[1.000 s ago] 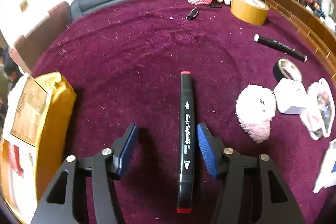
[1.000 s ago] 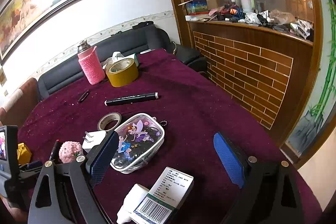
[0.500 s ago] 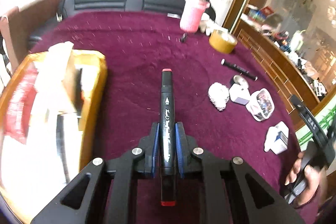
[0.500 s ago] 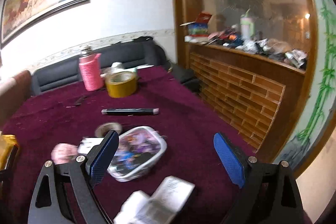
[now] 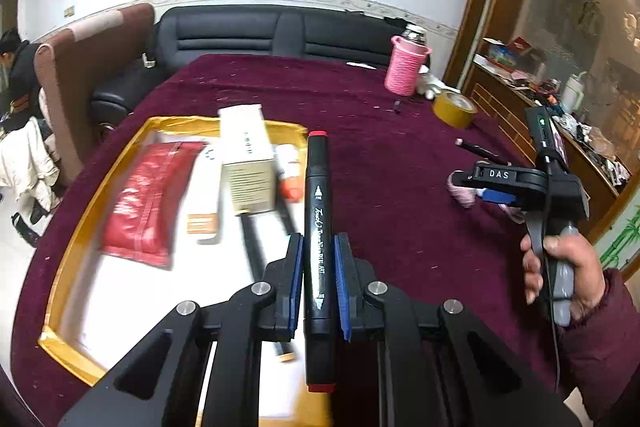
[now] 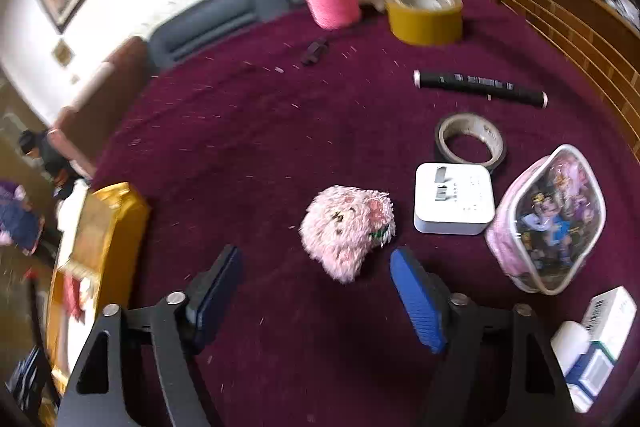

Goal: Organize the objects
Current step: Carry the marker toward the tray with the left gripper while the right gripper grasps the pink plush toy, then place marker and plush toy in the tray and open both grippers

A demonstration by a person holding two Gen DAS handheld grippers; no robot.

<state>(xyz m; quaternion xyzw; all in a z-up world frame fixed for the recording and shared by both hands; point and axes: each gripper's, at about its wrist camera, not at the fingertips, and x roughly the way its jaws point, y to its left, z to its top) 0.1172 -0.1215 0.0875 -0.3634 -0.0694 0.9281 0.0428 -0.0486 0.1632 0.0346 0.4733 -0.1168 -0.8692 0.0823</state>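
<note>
left claw [image 5: 318,279]: closed on the black marker [image 5: 318,227], pads clamped on the lower half of the barrel; marker runs up the centre of the left wrist frame, red caps at both ends.
marker handling: judged light, rigid, smooth plastic; can pivot in the pads if bumped, so a mid-barrel hold is preferred.
tray [image 5: 100,187]: yellow-rimmed, left half of the left wrist frame, just left of and below the held marker; a red pouch [image 5: 148,195], a beige box [image 5: 246,163] and other pens are already inside.
right claw [image 6: 316,287]: open, nothing pinched; jaws have just been closing in. Plush pig toy [image 6: 348,231] lies just ahead of the tips, centre of the right wrist frame, not yet between the pads.
plush handling: judged soft, light, compressible, not fragile; best taken across the body, deep squeeze needed as fur gives.
counter [image 6: 260,147]: maroon cloth; white adapter [image 6: 454,199], clear cartoon pouch [image 6: 548,219] and a tape roll [image 6: 470,143] are right of the plush.
step, judged: marker due for the tray, plush next.
</note>
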